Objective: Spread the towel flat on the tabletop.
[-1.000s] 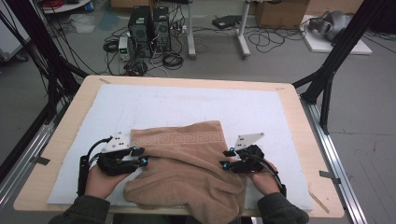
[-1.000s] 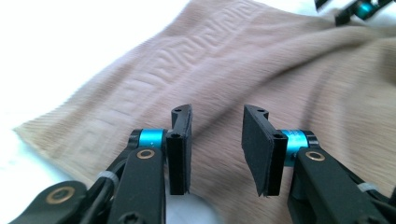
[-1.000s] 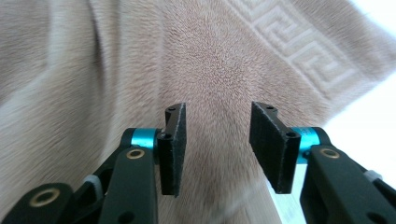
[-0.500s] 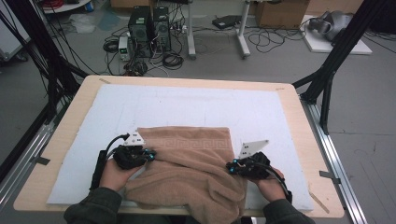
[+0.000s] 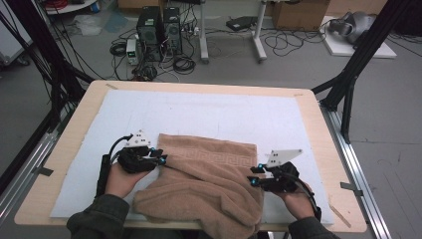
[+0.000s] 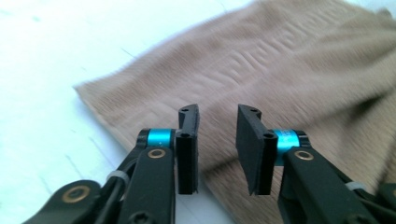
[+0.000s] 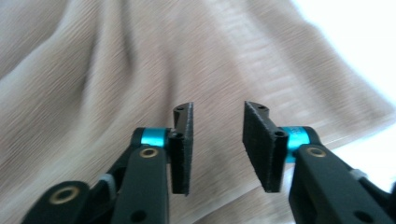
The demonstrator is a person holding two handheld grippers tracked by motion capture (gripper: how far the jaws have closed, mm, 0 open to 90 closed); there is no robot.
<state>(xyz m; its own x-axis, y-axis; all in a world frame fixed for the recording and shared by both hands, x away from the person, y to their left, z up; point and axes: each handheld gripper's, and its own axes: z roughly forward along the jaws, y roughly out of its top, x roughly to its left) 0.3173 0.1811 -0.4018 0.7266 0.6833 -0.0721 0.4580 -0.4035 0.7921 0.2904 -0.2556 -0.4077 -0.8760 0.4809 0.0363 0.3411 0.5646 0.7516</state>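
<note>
A: What room is there around the towel (image 5: 209,174)?

B: The white mat (image 5: 209,112) lies bare along the surface's (image 5: 69,144) left edge and across the whole far half. The towel sits at the near edge, about midway between the near corners, and its bunched near part spills over that edge.

A: Which way does it run?

B: Its long axis goes left to right, roughly parallel to the near edge. The flatter far strip, with a woven key pattern, faces the far edge; the near part is rumpled.

A: The left hand?

B: The left hand (image 5: 119,179) comes up from the near edge, and the left tool (image 5: 160,158) points right, at the towel's left end. Its jaws have just been opening and stand narrowly apart, nothing between them; in the left gripper view the left tool (image 6: 217,135) hangs just above the cloth near its corner.

A: And the right?

B: The right hand (image 5: 296,201) reaches in likewise, and the right tool (image 5: 253,175) points left at the towel's right end. Its jaws have just been opening too, narrowly apart and empty; the right gripper view shows the right tool (image 7: 218,135) over the folds.
</note>
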